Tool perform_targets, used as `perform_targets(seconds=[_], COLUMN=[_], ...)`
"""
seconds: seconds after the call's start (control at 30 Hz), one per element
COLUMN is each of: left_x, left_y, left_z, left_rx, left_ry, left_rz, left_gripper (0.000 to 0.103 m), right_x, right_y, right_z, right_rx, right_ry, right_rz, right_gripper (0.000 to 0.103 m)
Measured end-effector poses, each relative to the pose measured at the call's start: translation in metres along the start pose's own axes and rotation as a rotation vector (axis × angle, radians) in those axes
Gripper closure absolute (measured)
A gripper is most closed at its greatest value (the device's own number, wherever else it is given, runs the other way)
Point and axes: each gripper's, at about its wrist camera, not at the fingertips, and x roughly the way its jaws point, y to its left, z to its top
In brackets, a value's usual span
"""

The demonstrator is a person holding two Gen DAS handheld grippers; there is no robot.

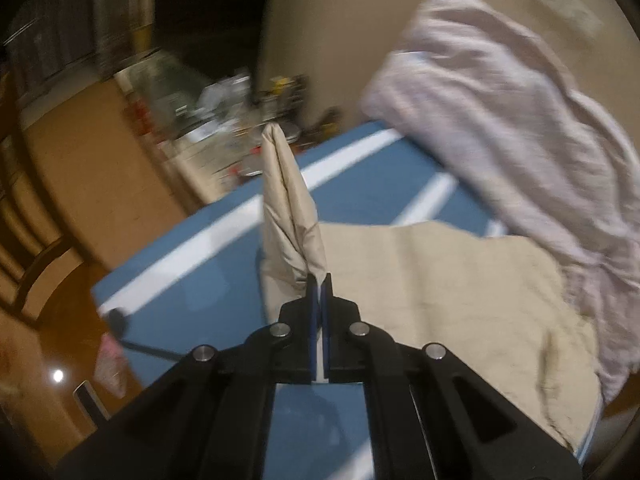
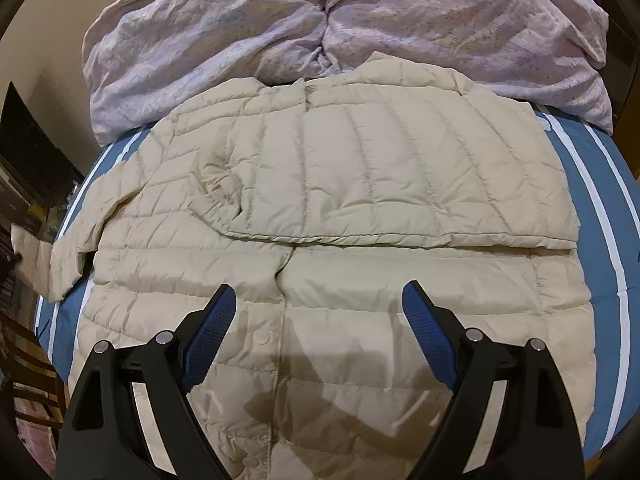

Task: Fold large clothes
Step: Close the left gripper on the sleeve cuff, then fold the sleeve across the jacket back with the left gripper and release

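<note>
A: While the left gripper (image 1: 319, 280) tips steeply down over the bed, its jaws are pressed together on a raised fold of the beige quilted puffer jacket (image 1: 460, 280); the pinched sleeve (image 1: 290, 208) stands up as a narrow cone above the blue finger pads (image 1: 325, 308). Left view is motion-blurred.

B: Noted. Right side?

A: Right gripper (image 2: 319, 296) also angled downward, hovering above the jacket's lower front. Jaws spread wide, blue textured pads (image 2: 210, 336) clear of the fabric, nothing between them; their shadow falls on the quilting just below.

B: Where does the garment lie?

A: Flat on the blue bed cover with white stripes (image 2: 592, 184), front up, snap placket running down the middle. One sleeve is folded across the chest, its lower edge lying straight across the body. The other sleeve trails off toward the left edge of the bed, where the left gripper's black tips show dimly.

B: Surroundings?

A: Crumpled pale lilac duvet (image 2: 320, 20) heaped at the far end, touching the jacket's collar. Beige wall (image 1: 340, 20) behind, brown wooden floor (image 1: 72, 320) beside the bed, blurred clutter in the far corner.
</note>
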Motion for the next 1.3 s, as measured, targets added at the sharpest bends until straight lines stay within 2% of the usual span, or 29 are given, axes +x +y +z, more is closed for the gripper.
perform_targets(seconds=[0.13,0.3,0.57,0.77,1.17,1.3], left_x=[-0.013,-0.017,-0.007,0.001,-0.001,0.005], left_y=[-0.07,-0.155,-0.258,-0.3,-0.352,-0.366], left_z=[-0.002,-0.02,-0.069,-0.098,-0.138,-0.159], left_rx=[0.107,0.221,0.382,0.443,0.492,0.52], left_ry=[-0.013,0.028,0.113,0.163,0.25,0.294], left_rz=[-0.131,-0.275,-0.406,-0.467,-0.588,-0.601], left_gripper=[0.101,0.101,0.101,0.101,0.101,0.101], right_x=[-0.003,-0.006,-0.008,-0.006,0.0,0.001], right_y=[-0.011,-0.03,-0.055,-0.069,-0.09,-0.098], right_z=[0.001,0.001,0.003,0.004,0.005,0.005], right_rx=[0.025,0.073,0.128,0.151,0.19,0.208], right_ry=[-0.013,-0.021,-0.029,-0.027,-0.022,-0.022], right_rz=[0.002,0.004,-0.006,-0.01,-0.028,-0.036], right_gripper=[0.016,0.016,0.016,0.016,0.016,0.016])
